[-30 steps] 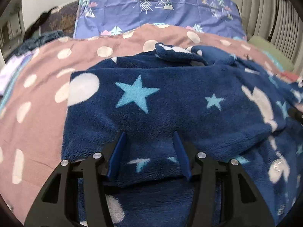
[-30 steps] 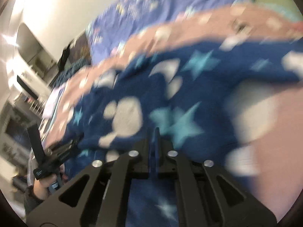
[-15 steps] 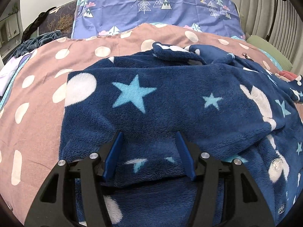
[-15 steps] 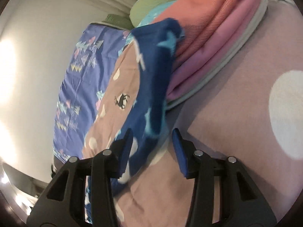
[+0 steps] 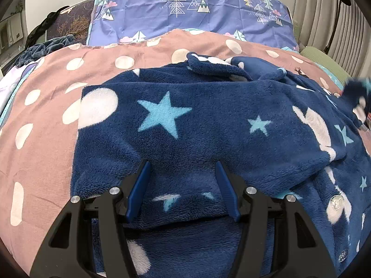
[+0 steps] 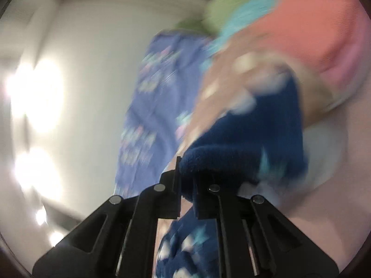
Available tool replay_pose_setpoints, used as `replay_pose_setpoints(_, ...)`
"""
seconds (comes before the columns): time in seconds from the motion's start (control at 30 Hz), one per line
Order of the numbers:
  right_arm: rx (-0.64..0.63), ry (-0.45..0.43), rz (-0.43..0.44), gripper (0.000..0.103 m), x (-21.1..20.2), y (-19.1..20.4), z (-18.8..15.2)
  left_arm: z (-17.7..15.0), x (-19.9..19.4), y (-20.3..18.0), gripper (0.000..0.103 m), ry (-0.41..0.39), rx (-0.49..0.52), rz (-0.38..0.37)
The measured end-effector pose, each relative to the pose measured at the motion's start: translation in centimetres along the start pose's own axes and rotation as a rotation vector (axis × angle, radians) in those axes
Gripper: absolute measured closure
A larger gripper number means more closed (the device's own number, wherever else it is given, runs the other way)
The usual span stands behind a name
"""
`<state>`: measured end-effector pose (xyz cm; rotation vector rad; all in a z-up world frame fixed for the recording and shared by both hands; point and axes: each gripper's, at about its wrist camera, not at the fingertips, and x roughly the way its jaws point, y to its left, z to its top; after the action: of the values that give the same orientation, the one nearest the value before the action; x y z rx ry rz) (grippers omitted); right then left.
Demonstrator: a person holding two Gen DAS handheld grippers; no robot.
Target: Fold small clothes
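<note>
I'm working over a bed whose pink dotted duvet [image 5: 58, 143] is carrying the fleece [image 5: 208, 127], a navy garment with stars and white blobs lying spread across it. Beyond the fleece a purple tree-print pillow [image 5: 185, 14] is leaning against a pale wall, with ribbed curtains to the fleece's right. My left tongs [image 5: 183, 190] are standing spread over the fleece's near fold. My right tongs [image 6: 186, 185] are closing, pinching a fleece edge [image 6: 231, 162]; that view is blurring.
</note>
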<state>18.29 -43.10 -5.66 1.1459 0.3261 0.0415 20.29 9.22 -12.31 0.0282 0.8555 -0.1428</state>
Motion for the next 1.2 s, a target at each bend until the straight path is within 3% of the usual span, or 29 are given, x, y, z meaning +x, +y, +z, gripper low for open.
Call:
replay_pose_setpoints(0.07,-0.143,0.133,0.084,0.096,2.4,4.4,-4.5,0.0,0.0,0.0,0.044,0.000,0.000,0.000)
replay_pose_setpoints(0.17,-0.404,0.371,0.137,0.095,5.6,9.1,-13.5,0.0,0.0,0.0,0.044,-0.001,-0.001,-0.002)
replay_pose_setpoints(0.23,-0.540,0.502,0.113,0.091,7.1,10.0,-18.6,0.0,0.0,0.0,0.043,-0.002,-0.003,-0.005)
replay_pose_setpoints(0.3,-0.692,0.609,0.025,0.083,8.3,9.0,-23.9,0.0,0.0,0.0,0.043,-0.003,-0.006,-0.010)
replay_pose_setpoints(0.33,-0.716,0.629,0.001,0.072,8.6,8.6,-24.8,0.0,0.0,0.1,0.043,-0.004,-0.007,-0.012)
replay_pose_setpoints(0.4,-0.714,0.676,-0.024,0.063,8.3,6.8,-26.8,0.0,0.0,0.1,0.043,-0.004,-0.008,-0.015)
replay_pose_setpoints(0.47,-0.645,0.664,0.000,0.061,7.9,5.8,-25.5,0.0,0.0,0.1,0.043,-0.004,-0.007,-0.013)
replay_pose_setpoints(0.57,-0.527,0.623,0.003,0.047,7.3,5.0,-23.2,0.0,0.0,0.1,0.043,-0.005,-0.005,-0.011)
replay_pose_setpoints(0.63,-0.408,0.573,0.001,0.045,7.1,3.9,-21.1,0.0,0.1,0.1,0.043,-0.005,-0.006,-0.012)
replay_pose_setpoints(0.7,-0.295,0.505,-0.021,0.047,7.0,2.9,-18.6,0.0,0.1,0.1,0.043,-0.004,-0.003,-0.009)
replay_pose_setpoints(0.73,-0.279,0.479,-0.039,0.058,7.7,3.2,-17.6,0.0,0.1,0.1,0.043,-0.004,-0.003,-0.010)
replay_pose_setpoints(0.8,-0.295,0.454,-0.031,0.075,8.8,3.9,-17.5,0.0,0.1,0.1,0.043,-0.004,-0.003,-0.010)
replay_pose_setpoints(0.9,-0.450,0.505,0.087,0.077,9.8,7.8,-20.2,0.0,0.1,0.1,0.043,-0.005,-0.008,-0.016)
replay_pose_setpoints(0.97,-0.552,0.641,0.189,0.076,9.9,9.8,-22.9,0.0,0.0,0.1,0.042,-0.006,-0.010,-0.020)
replay_pose_setpoints(1.03,-0.619,0.707,0.193,0.051,9.6,10.3,-24.8,0.0,0.0,0.1,0.042,-0.007,-0.012,-0.024)
replay_pose_setpoints(1.2,-0.609,0.652,0.077,0.047,7.7,7.5,-23.1,-0.1,-0.1,0.4,0.033,-0.010,-0.023,-0.072)
